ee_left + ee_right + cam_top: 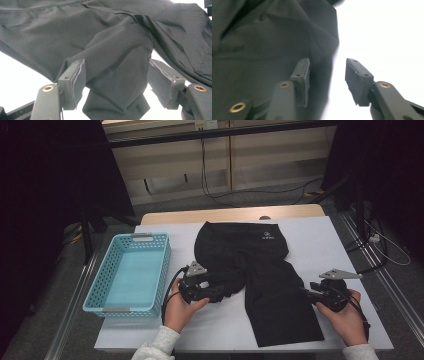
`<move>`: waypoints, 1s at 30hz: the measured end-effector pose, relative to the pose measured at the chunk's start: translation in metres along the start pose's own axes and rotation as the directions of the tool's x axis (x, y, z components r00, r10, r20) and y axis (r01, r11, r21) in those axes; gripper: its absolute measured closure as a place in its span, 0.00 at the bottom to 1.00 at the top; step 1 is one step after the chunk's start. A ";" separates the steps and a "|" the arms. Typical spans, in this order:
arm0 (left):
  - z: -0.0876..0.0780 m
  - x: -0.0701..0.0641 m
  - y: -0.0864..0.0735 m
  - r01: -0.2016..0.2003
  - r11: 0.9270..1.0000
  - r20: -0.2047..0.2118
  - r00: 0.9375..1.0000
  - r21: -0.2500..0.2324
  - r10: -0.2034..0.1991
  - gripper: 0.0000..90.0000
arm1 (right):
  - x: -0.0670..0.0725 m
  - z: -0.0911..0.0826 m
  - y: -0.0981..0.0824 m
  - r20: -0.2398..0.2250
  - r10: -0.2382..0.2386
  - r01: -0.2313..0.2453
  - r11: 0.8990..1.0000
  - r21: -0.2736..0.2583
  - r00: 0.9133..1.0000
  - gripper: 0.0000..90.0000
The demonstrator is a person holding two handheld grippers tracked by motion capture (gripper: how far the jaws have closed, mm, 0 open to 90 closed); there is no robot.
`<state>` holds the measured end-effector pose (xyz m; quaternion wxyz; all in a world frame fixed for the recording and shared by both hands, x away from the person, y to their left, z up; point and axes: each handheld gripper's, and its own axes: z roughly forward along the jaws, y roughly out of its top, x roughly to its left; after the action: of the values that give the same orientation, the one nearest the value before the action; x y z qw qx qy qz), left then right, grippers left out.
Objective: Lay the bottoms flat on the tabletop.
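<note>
High view: black shorts (pixel 260 280) lie spread on the white bench (pixel 320 235), one leg bunched at my left gripper (pixel 212 294); a blue basket (pixel 131 272) sits left, holding nothing.

Left gripper view: my fingers (pixel 75 82) stand apart around a loose fold.

Right gripper view: my right gripper (pixel 327 80) is open at the hem, gripping nothing. Folding looks barely begun.

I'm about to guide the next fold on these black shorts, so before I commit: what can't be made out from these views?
- Left tool: bunched fabric of the black shorts sits between its pads; whether the pads press it is unclear in the left gripper view.
- Logo: too small to read in the high view.
- Basket: near wall hides part of its floor.
- Right tool: open; the right gripper view is blurred, the shorts' hem cut off.
</note>
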<state>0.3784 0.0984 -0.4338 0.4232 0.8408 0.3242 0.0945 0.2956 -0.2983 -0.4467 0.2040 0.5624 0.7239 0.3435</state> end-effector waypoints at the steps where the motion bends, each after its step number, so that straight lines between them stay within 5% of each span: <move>1: 0.000 0.000 0.000 0.000 1.000 0.000 1.000 0.000 0.000 0.36 | -0.001 0.001 -0.001 0.003 0.006 -0.006 1.000 0.009 1.000 0.66; 4: 0.000 0.000 0.000 0.001 1.000 -0.001 1.000 0.000 -0.001 0.36 | -0.002 0.007 -0.003 -0.034 0.009 -0.007 0.998 0.055 0.999 0.74; 8: 0.000 0.000 0.000 -0.001 1.000 -0.002 1.000 0.002 0.001 0.36 | -0.003 0.007 -0.003 -0.048 0.020 -0.017 0.998 0.066 0.999 0.98; 10: 0.000 0.000 0.000 -0.003 1.000 -0.003 1.000 0.001 0.003 0.36 | -0.006 0.006 -0.004 -0.082 0.043 -0.037 0.997 0.068 0.996 1.00; 17: 0.000 0.000 0.001 -0.011 1.000 0.002 1.000 0.005 0.011 0.36 | -0.013 -0.007 -0.009 -0.060 0.029 -0.023 0.996 0.088 0.998 1.00; 19: 0.000 -0.001 0.002 -0.004 1.000 0.002 1.000 -0.001 0.004 0.35 | -0.014 -0.009 -0.011 -0.066 0.024 -0.018 0.996 0.086 0.998 0.93; 20: -0.001 -0.002 0.002 -0.005 1.000 0.004 1.000 -0.003 0.005 0.35 | -0.014 -0.009 -0.011 -0.052 0.026 -0.022 0.997 0.078 0.998 0.82; 24: -0.001 -0.002 0.002 0.000 1.000 0.009 1.000 0.000 0.000 0.35 | -0.014 -0.007 -0.001 -0.049 0.030 -0.030 1.000 -0.006 0.998 0.63; 30: -0.003 0.000 0.002 -0.002 1.000 0.003 1.000 0.010 0.002 0.32 | -0.012 0.015 0.022 -0.034 -0.008 0.007 0.999 -0.050 0.999 0.58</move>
<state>0.3781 0.0999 -0.4304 0.4192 0.8434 0.3232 0.0920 0.3241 -0.3032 -0.4423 0.2071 0.5485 0.7206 0.3702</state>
